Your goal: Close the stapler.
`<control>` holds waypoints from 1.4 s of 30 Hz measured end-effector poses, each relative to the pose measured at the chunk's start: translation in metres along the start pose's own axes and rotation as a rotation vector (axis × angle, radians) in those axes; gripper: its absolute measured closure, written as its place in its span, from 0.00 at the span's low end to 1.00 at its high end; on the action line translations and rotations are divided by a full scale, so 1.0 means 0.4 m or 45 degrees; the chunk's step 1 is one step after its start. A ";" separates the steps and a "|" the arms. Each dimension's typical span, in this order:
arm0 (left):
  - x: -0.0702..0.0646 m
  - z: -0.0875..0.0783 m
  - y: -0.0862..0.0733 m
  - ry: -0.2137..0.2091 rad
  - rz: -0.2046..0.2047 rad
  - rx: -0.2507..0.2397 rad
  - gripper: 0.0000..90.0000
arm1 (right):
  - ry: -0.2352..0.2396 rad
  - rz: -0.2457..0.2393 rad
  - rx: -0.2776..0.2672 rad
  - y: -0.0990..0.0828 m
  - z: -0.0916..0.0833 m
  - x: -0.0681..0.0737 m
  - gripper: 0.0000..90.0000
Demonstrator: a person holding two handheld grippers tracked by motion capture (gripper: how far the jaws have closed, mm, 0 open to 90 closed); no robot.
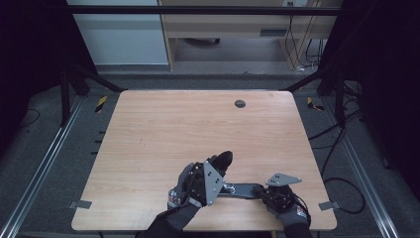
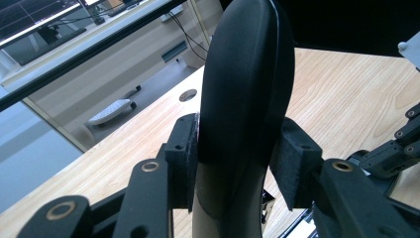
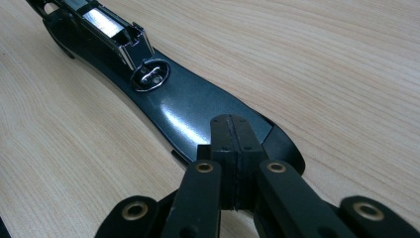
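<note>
Gripping now: the left gripper clamps the raised black top arm of an opened stapler, its pads pressed on either side of that arm.
Left gripper pads: in the left gripper view the two black pads sit against the arm's flanks, the arm rising between them and tilting up and away over the worktop.
Right gripper: the right gripper is fully closed, jaws together with nothing between them; its tip presses down on the wide rear end of the stapler base.
Stapler base: it lies flat on the worktop, dark and glossy, stretching away from the right gripper; a round metal anvil plate sits along it, and beyond that an open metal staple channel.
Stapler position: in the high view the base lies near the front edge of the worktop, between the two hands, while the top arm stands up at an angle at its left end.
Hands: both wear dark gloves; the left hand sits front centre, the right hand at the front right.
Worktop: light wood grain, with a small round dark hole near the far edge.
Beyond the worktop: grey floor, black frame rails and trailing cables on the right.
</note>
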State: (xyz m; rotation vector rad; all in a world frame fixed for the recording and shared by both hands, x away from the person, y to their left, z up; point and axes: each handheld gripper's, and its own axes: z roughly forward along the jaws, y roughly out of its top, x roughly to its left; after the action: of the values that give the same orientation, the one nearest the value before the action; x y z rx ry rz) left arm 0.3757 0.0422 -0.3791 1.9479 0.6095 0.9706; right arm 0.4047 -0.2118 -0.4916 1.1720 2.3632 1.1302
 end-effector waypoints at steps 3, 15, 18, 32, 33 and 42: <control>-0.005 0.003 0.001 0.001 0.011 0.002 0.62 | 0.000 0.000 0.000 0.000 0.000 0.000 1.00; -0.031 0.020 0.005 0.002 0.056 0.010 0.62 | 0.002 0.000 0.001 0.000 0.000 0.000 1.00; -0.043 0.027 0.006 0.007 0.077 0.014 0.62 | 0.004 0.000 0.003 0.000 -0.001 0.001 1.00; -0.070 0.044 0.005 0.011 0.119 0.021 0.61 | 0.005 -0.002 0.004 -0.001 -0.001 0.000 1.00; -0.072 0.045 0.005 0.010 0.123 0.023 0.61 | 0.005 -0.005 0.002 -0.001 -0.001 0.000 1.00; -0.093 0.059 0.005 0.012 0.156 0.031 0.60 | 0.004 0.002 0.003 0.000 -0.001 0.001 1.00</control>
State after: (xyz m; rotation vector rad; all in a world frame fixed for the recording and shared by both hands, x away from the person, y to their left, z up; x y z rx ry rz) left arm 0.3734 0.0036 -0.4000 2.0226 0.5143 1.0528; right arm 0.4042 -0.2118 -0.4915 1.1744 2.3664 1.1311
